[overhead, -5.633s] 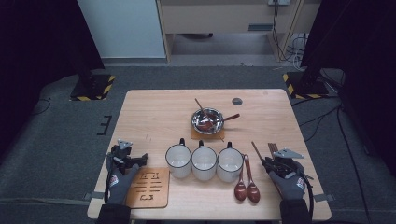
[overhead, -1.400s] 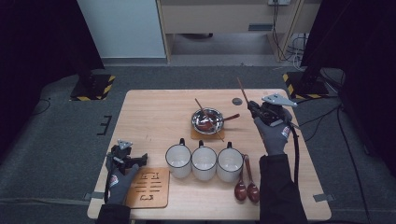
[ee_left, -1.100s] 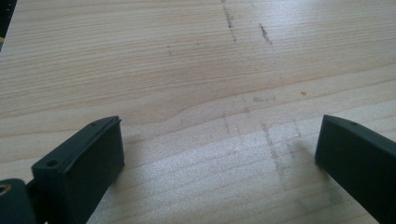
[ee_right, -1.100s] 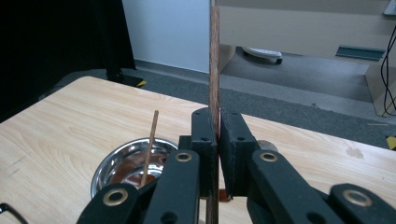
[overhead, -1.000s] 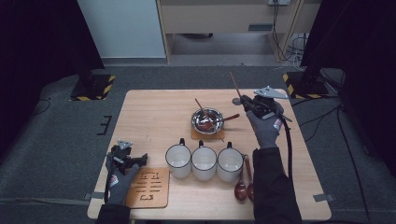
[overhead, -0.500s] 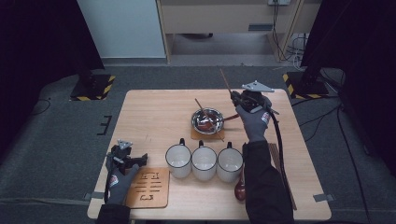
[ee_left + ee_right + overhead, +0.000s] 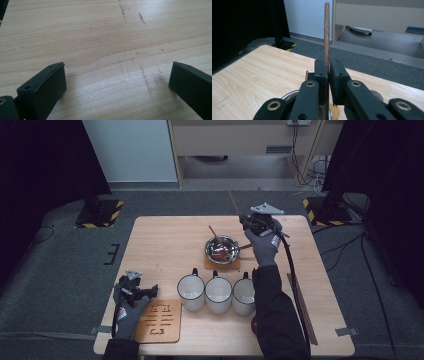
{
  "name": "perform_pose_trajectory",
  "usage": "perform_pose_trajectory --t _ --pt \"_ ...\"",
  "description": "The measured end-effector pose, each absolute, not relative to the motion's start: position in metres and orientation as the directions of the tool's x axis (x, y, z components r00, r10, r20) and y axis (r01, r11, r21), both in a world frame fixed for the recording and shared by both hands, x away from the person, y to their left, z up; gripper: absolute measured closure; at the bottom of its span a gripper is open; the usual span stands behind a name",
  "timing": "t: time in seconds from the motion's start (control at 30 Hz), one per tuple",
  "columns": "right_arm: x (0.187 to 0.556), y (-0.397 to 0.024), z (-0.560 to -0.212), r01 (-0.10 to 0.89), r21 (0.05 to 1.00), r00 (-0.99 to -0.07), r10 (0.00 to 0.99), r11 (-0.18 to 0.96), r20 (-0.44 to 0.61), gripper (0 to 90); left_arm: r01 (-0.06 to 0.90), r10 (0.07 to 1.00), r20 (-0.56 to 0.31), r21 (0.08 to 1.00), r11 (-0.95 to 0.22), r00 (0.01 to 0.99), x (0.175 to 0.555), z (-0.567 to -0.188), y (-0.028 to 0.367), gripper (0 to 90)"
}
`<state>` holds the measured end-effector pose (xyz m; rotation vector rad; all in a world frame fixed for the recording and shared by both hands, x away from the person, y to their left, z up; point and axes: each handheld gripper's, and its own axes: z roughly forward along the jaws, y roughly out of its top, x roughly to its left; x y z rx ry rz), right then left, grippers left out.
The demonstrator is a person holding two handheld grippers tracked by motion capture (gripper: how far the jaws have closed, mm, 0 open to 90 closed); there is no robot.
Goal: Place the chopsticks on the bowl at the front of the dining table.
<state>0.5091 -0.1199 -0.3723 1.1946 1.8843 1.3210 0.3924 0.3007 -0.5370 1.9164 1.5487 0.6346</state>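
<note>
My right gripper [image 7: 248, 221] hovers at the back of the table, just right of and above a metal bowl [image 7: 221, 249]. It is shut on a thin brown wooden stick [image 7: 234, 204] that points up and away; in the right gripper view the stick [image 7: 326, 37] rises from between the closed jaws of my right gripper [image 7: 328, 68]. The bowl holds something reddish, and two thin handles lean out of it. My left gripper [image 7: 138, 289] rests low at the front left of the table. Its jaws stand wide apart over bare wood in the left gripper view [image 7: 117, 80].
Three white mugs [image 7: 219, 292] stand in a row in front of the bowl, which sits on a small wooden mat [image 7: 222, 265]. A slotted wooden board [image 7: 161, 321] lies beside my left hand. A thin brown strip [image 7: 301, 307] runs along the table's right side.
My right gripper has carried the stick leftward along the back of the table, closer to the bowl. The left gripper has stayed where it was.
</note>
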Motion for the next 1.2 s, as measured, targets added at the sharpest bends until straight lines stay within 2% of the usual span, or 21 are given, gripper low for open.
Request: perform_pose_trajectory --t 0.4,1.2 --pt "0.520 -0.106 -0.379 0.361 0.921 -0.480 0.876 0.145 0.051 84.7 0.698 0.978 0.002 0.700 -0.151 0.210 0.392 -0.537 0.301 0.0" --pt "0.545 -0.094 -0.416 0.419 0.893 -0.501 0.862 0.162 0.078 84.7 0.698 0.978 0.002 0.700 -0.151 0.210 0.392 -0.537 0.301 0.0"
